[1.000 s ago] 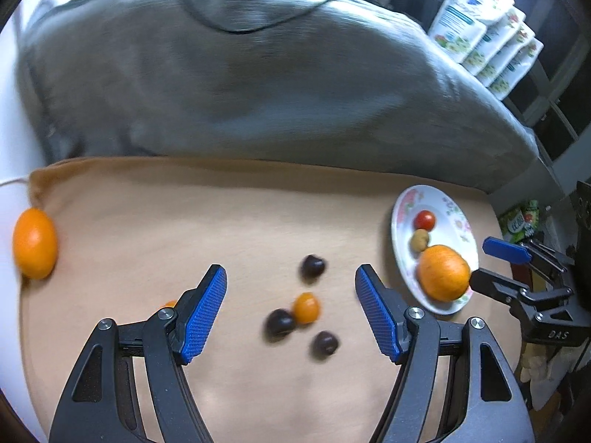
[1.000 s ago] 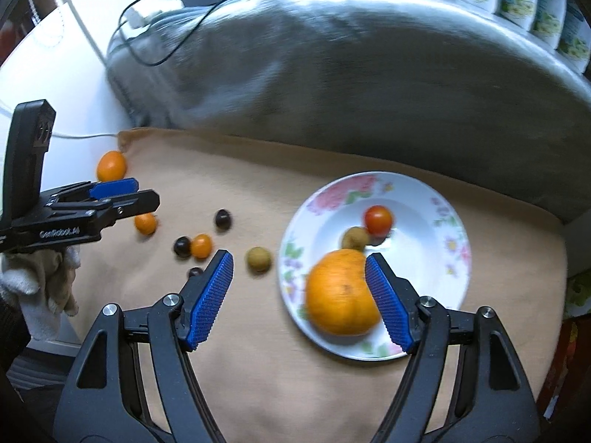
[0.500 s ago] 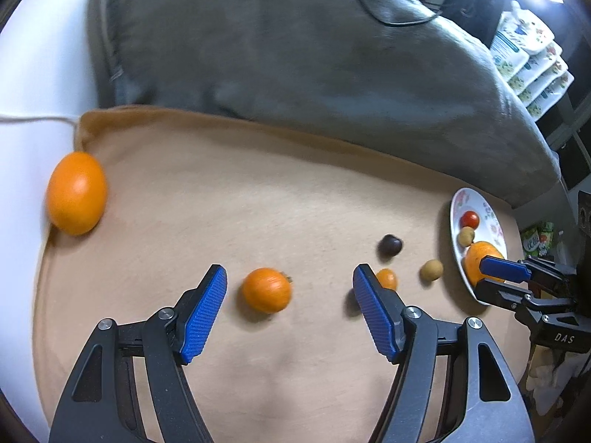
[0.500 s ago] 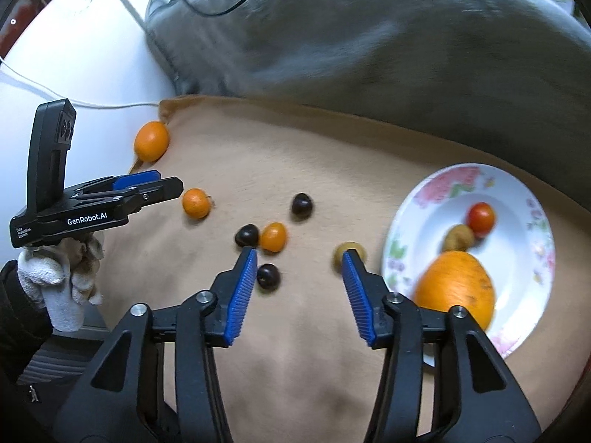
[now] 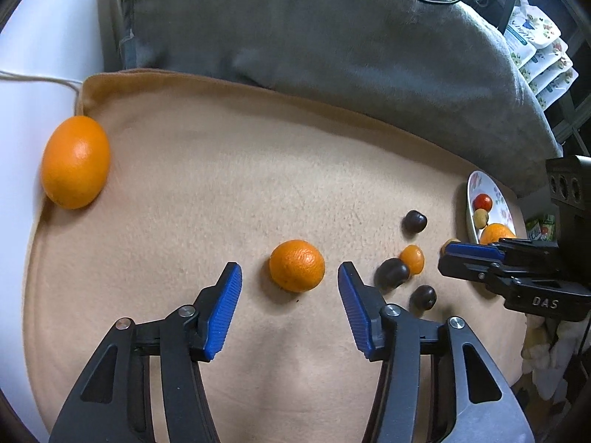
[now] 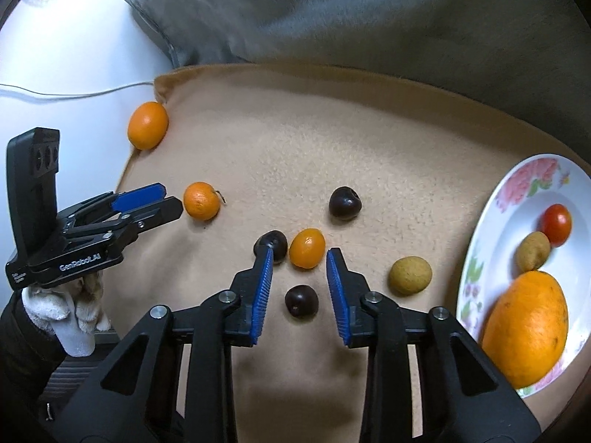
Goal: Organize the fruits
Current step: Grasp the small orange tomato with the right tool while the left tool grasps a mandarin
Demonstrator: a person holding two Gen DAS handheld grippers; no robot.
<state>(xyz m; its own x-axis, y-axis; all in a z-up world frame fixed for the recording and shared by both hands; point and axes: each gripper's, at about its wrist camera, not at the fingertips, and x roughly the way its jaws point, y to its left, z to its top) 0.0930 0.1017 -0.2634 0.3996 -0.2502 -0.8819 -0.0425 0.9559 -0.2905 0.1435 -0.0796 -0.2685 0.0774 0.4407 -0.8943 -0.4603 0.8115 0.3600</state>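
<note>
My left gripper point(image 5: 290, 277) is open around a small mandarin point(image 5: 296, 265) on the beige cloth, apart from it; the mandarin also shows in the right wrist view point(image 6: 201, 200). My right gripper point(image 6: 299, 260) is open, partly narrowed, above a dark cherry point(image 6: 301, 301) with a small orange kumquat point(image 6: 307, 248) just beyond its tips. Two more dark cherries point(image 6: 345, 202) point(image 6: 273, 244) and a tan round fruit point(image 6: 409, 275) lie nearby. The floral plate point(image 6: 517, 199) at the right holds a big orange point(image 6: 524, 323), a red tomato point(image 6: 556, 224) and a tan fruit point(image 6: 533, 251).
A large orange point(image 5: 75, 161) lies at the cloth's left edge by a white surface and cord. A grey cushion point(image 5: 314, 37) bounds the far side. Snack packets point(image 5: 539, 48) stand at the far right. The beige cloth point(image 5: 207, 170) stretches between the fruits.
Both grippers have moved left and lower. The left one now brackets the mandarin. The right one has narrowed and left the plate for the cherry cluster.
</note>
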